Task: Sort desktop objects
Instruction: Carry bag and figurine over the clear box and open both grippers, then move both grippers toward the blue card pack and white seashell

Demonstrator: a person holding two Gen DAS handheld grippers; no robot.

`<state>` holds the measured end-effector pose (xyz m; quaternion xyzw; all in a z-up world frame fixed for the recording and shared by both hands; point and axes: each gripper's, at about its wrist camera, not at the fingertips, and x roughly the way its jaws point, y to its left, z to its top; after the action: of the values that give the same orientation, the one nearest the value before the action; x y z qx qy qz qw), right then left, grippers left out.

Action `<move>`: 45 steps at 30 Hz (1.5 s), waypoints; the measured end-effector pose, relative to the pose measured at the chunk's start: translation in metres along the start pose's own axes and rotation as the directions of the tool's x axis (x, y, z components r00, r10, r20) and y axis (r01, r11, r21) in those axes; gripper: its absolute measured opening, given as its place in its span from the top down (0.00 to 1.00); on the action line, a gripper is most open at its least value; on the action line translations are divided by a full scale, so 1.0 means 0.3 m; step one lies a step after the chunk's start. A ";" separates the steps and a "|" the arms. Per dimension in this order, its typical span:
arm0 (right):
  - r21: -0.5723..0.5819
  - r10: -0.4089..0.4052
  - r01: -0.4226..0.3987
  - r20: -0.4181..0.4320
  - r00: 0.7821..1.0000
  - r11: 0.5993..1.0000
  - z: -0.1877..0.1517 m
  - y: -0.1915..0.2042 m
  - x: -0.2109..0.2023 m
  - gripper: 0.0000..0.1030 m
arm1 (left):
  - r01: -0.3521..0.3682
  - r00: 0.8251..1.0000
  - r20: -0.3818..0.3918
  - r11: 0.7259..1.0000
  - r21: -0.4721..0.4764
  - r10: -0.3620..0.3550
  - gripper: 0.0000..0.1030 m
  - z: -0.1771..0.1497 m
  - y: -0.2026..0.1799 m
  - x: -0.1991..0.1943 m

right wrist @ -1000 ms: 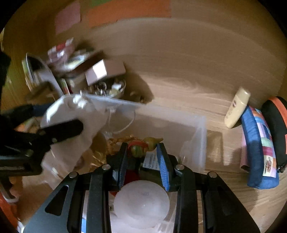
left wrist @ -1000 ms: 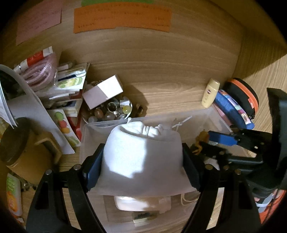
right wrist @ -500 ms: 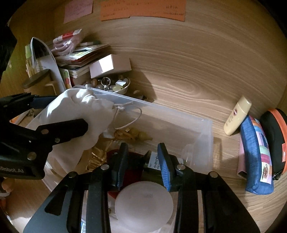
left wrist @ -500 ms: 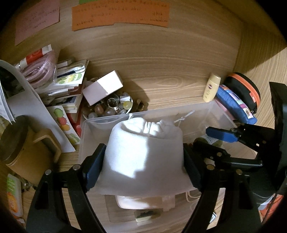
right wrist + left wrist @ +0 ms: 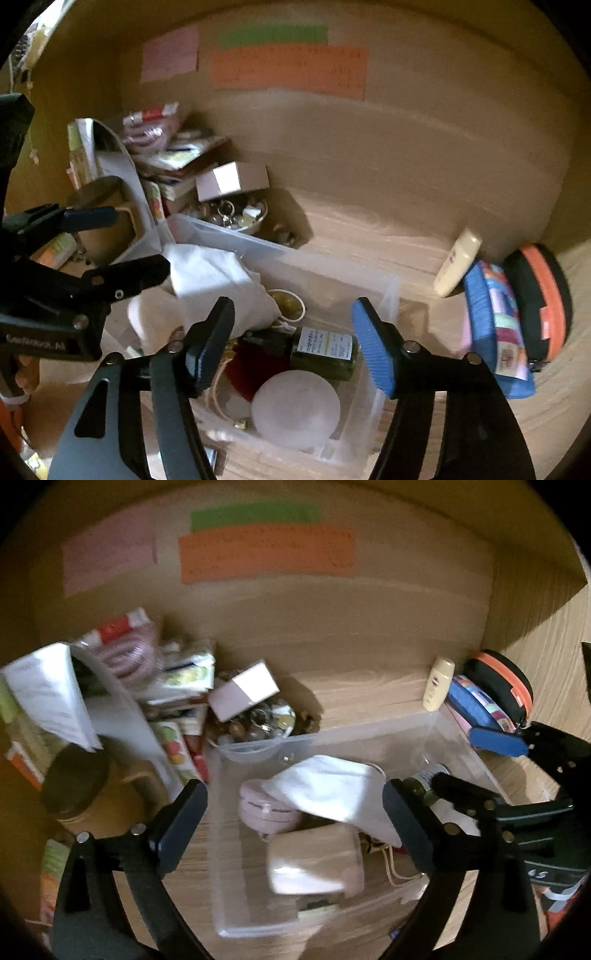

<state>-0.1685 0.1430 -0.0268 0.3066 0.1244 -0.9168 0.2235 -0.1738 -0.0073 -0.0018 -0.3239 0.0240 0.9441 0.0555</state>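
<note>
A clear plastic bin (image 5: 332,734) stands on the wooden desk. A white cloth bag (image 5: 332,794) lies loose inside it, on top of a pink round case (image 5: 258,808) and a pale pouch (image 5: 314,864). My left gripper (image 5: 293,823) hangs above the bin with its jaws opening wide and nothing touching the pads. My right gripper (image 5: 291,347) is over the bin's right end, its jaws also opening. A green labelled bottle (image 5: 325,350) and a frosted round lid (image 5: 295,410) lie below them in the bin (image 5: 314,266), free of the pads. The white bag (image 5: 214,280) shows at the left.
A cream lotion bottle (image 5: 437,683), a blue pencil case (image 5: 476,705) and a black-and-orange case (image 5: 506,679) sit right of the bin. Behind it to the left are a white box (image 5: 243,690), a bowl of trinkets (image 5: 258,723), piled booklets and a dark-lidded jar (image 5: 74,782).
The left jaws spread and the white bag dropped from between them into the bin. The right jaws opened off the green bottle. Both grippers pulled up and back.
</note>
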 end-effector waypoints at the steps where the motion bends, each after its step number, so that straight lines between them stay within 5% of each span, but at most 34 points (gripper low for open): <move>1: 0.000 -0.003 0.003 0.008 1.000 1.000 0.002 0.003 -0.020 0.34 | -0.006 1.000 0.009 1.000 0.001 0.006 0.05 -0.002 0.004 -0.019; 10: 0.013 -0.027 0.026 0.067 0.997 1.000 -0.020 0.058 -0.186 0.26 | -0.031 0.998 0.061 0.999 -0.022 0.032 0.03 -0.066 0.064 -0.180; 18: 0.020 -0.021 0.021 0.020 1.000 1.000 -0.125 0.128 -0.224 0.25 | -0.034 0.999 0.030 0.998 -0.060 0.036 0.03 -0.182 0.114 -0.227; 31: 0.067 -0.002 0.013 -0.163 0.987 0.998 -0.317 0.218 -0.089 0.25 | -0.005 0.995 -0.101 0.997 -0.078 -0.003 0.03 -0.383 0.114 -0.133; 45: 0.011 -0.003 0.006 -0.243 0.970 1.000 -0.344 0.272 0.009 0.32 | 0.016 0.993 -0.114 0.995 -0.094 -0.027 0.03 -0.429 0.122 -0.108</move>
<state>-0.0785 0.1088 -0.1166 0.4175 0.1461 -0.8736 0.2028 -0.0745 -0.0568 -0.0831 -0.3805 -0.0203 0.9233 0.0489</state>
